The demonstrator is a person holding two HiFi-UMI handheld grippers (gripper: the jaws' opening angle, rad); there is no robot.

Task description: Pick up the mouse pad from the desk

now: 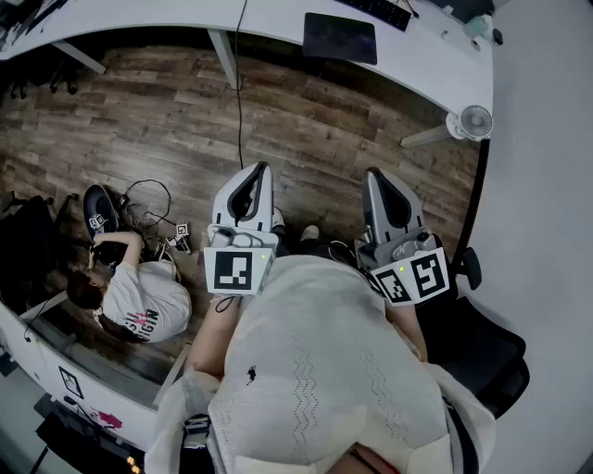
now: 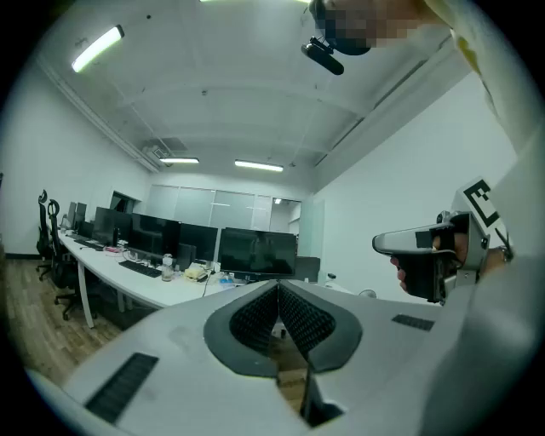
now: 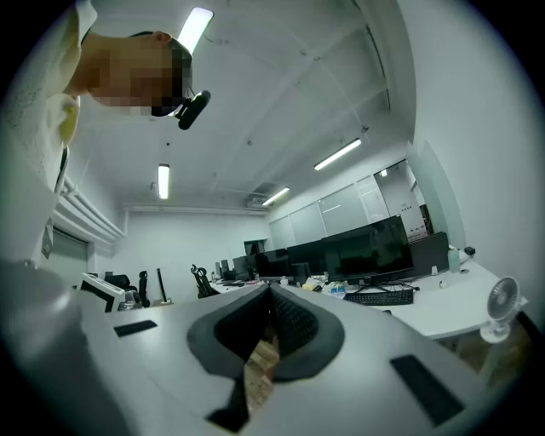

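Mouse pad (image 1: 340,37): dark, rectangular, thin. It lies flat on the white worktop (image 1: 278,23), close to the near edge, with its long side roughly parallel to that edge.

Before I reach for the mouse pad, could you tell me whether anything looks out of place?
Nothing is spilled or broken. The mouse pad lies flat on the desk. The one oddity: a person crouches on the floor to your left, beside a loose tangle of cables.
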